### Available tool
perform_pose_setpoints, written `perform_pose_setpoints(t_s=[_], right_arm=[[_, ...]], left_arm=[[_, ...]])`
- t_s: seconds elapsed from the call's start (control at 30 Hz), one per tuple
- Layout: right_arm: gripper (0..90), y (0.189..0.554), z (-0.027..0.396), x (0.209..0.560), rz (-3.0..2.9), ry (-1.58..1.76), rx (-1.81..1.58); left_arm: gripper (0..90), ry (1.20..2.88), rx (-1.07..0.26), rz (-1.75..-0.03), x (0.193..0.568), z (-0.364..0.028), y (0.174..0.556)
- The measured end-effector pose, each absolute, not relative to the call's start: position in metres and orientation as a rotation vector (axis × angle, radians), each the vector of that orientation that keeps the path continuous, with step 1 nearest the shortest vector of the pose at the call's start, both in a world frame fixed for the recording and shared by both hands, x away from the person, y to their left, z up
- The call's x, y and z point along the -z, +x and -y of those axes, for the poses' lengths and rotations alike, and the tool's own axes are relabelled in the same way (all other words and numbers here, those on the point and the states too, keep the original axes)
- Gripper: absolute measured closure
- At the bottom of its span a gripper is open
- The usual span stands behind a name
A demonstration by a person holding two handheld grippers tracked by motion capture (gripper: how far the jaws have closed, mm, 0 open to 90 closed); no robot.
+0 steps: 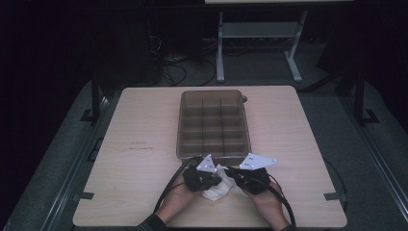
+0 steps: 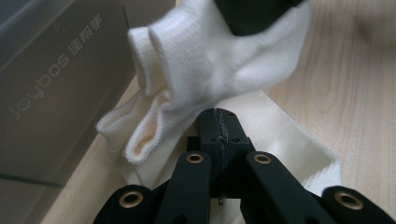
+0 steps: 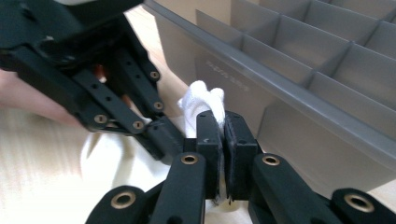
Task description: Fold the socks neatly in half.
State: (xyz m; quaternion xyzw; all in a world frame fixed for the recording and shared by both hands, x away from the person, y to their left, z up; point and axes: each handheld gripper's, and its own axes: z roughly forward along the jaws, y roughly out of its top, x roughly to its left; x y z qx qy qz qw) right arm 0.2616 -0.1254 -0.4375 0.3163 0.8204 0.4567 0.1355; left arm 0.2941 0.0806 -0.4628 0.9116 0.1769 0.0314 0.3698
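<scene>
On the tabletop [image 1: 144,144] just in front of the grey divided box [image 1: 213,124], a white sock [image 2: 205,60] is pinched between both grippers, left gripper [image 2: 219,122] and right gripper [image 3: 223,122] each with jaws closed on its fabric.

The high view looks forward and down from above the table's [image 1: 144,125] near edge, taking in the whole top. Each tongs view rides close behind its own jaws, low over the table near that edge. All three share the white cloth [image 1: 215,188] [image 2: 205,60] [image 3: 203,100] and the grey tray's [image 1: 179,130] [image 2: 56,93] [image 3: 289,84] near wall.
</scene>
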Motion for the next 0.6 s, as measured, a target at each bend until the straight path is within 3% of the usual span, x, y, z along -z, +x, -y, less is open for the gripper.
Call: perform_pose_setpoints(t_s=[0.27, 0.6], right_arm=[[86.1, 0.256, 0.119, 0.437, -2.386, 0.888, -1.309], [86.0, 0.257, 0.125, 0.436, -2.361, 0.916, -1.299]], left_arm=[[90.0, 2.327, -0.088, -0.458, 0.46, -0.085, 0.292], [90.0, 2.278, -0.074, -0.45, 0.435, -0.118, 0.272]])
